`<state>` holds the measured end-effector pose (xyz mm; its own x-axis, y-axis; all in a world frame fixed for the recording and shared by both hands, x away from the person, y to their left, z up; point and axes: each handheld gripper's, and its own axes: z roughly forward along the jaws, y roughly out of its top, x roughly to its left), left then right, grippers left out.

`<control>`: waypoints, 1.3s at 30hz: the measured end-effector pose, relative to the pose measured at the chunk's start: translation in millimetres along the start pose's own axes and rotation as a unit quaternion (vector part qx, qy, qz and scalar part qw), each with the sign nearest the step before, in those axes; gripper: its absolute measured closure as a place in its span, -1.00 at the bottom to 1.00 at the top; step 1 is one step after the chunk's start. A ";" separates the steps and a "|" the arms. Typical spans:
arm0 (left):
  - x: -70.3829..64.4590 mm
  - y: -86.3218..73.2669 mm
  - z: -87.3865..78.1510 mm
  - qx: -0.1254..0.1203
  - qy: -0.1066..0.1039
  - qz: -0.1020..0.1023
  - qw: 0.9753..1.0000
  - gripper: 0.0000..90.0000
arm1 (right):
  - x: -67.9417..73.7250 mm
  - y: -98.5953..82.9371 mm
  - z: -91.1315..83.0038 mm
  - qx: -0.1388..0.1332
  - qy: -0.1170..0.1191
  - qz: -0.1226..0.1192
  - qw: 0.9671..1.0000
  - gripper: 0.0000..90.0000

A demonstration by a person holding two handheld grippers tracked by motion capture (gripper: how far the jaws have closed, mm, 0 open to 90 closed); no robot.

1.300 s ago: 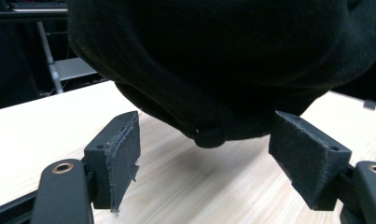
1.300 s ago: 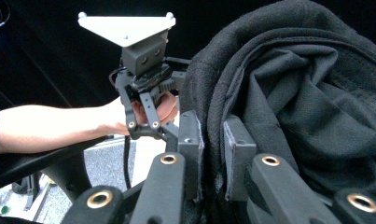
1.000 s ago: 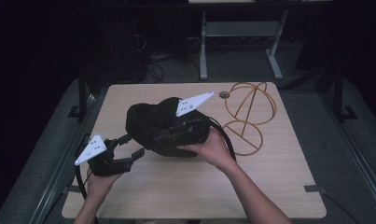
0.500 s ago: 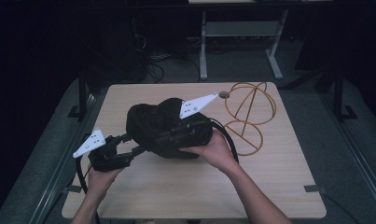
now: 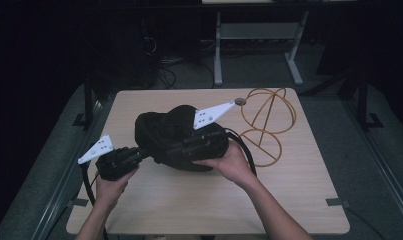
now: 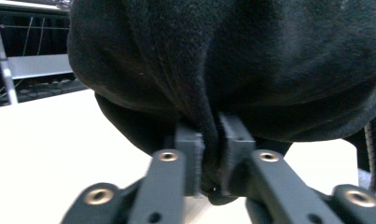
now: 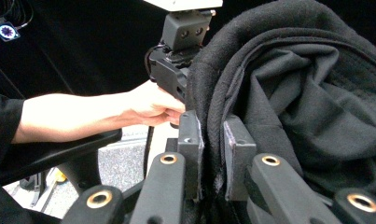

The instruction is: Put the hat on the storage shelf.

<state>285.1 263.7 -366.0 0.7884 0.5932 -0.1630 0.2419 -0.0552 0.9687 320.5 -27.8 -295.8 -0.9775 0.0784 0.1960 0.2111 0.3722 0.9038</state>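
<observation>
A black cloth (image 5: 164,132) sits bunched up near the middle of the desk (image 5: 189,200), held from both sides. The left gripper (image 5: 139,152) comes in from the cloth's left edge, and in the left gripper view its fingers (image 6: 190,144) are clamped on a thick fold of the cloth (image 6: 223,70), which hangs over them while its lower edge rests just above the pale desk (image 6: 45,140). The right gripper (image 5: 199,142) lies across the near right side of the bundle, with the person's right hand (image 5: 231,162) wrapped around it. In the right gripper view its fingers (image 7: 190,135) pinch a seamed edge of the cloth (image 7: 293,93), the fabric squeezed flat between the two pads. Beyond them that view shows the left gripper (image 7: 174,70) and the left hand (image 7: 150,105) holding it, close against the same cloth. Behind and to the right of the bundle, an orange wire frame (image 5: 266,120) stands on the desk, apart from the cloth, and a small round dark object (image 5: 240,101) lies by its top left.
</observation>
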 end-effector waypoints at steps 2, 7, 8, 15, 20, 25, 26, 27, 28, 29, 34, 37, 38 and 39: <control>-0.9 0.9 1.1 0.003 0.001 0.005 1.000 0.89 | -0.3 -1.1 -0.6 -0.001 0.000 0.002 1.000 0.78; -4.6 6.7 6.8 0.016 0.002 0.018 1.000 0.91 | -3.0 -8.6 -7.4 -0.016 -0.004 0.018 1.000 0.76; -4.7 8.1 7.6 0.017 0.001 0.019 1.000 0.91 | -3.8 -9.8 -9.1 -0.018 -0.005 0.018 1.000 0.75; -8.1 19.0 11.6 0.017 0.001 0.029 0.999 0.92 | -3.6 -14.2 -19.4 -0.034 -0.012 0.032 0.999 0.72; -10.7 29.3 13.6 0.020 0.000 0.043 0.999 0.92 | -4.1 -17.2 -26.0 -0.051 -0.011 0.041 0.998 0.71; -12.7 40.0 13.2 0.017 0.003 0.052 0.999 0.93 | -4.0 -19.7 -32.5 -0.070 -0.013 0.050 0.996 0.67; -13.1 42.3 13.1 0.018 0.003 0.054 0.998 0.93 | -4.3 -20.0 -33.6 -0.074 -0.014 0.050 0.996 0.66; -13.5 45.6 13.1 0.020 0.005 0.060 0.998 0.93 | -4.2 -20.3 -34.6 -0.077 -0.013 0.052 0.996 0.65; -14.1 47.5 13.5 0.020 0.005 0.060 0.998 0.93 | -4.1 -20.7 -35.9 -0.080 -0.016 0.052 0.995 0.63; -15.0 53.1 13.8 0.021 0.008 0.065 0.998 0.93 | -3.5 -21.1 -37.5 -0.084 -0.021 0.054 0.995 0.60; -17.8 67.7 16.9 0.029 0.013 0.077 0.996 0.93 | -4.7 -25.9 -42.0 -0.093 -0.030 0.059 0.993 0.53; -20.1 76.0 20.2 0.034 0.014 0.086 0.996 0.93 | -5.9 -29.3 -45.4 -0.101 -0.036 0.066 0.992 0.50; -20.1 76.0 20.2 0.034 0.014 0.086 0.996 0.93 | -5.9 -29.3 -45.4 -0.101 -0.036 0.066 0.992 0.50; -20.8 78.8 21.1 0.037 0.014 0.091 0.995 0.93 | -6.0 -30.0 -46.4 -0.104 -0.038 0.068 0.992 0.49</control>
<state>299.8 230.0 -290.2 0.8066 0.5908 0.0194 0.1389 -0.2214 0.9652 320.1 -82.3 -306.5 -0.9358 0.1868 0.2989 0.3285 0.1548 0.9317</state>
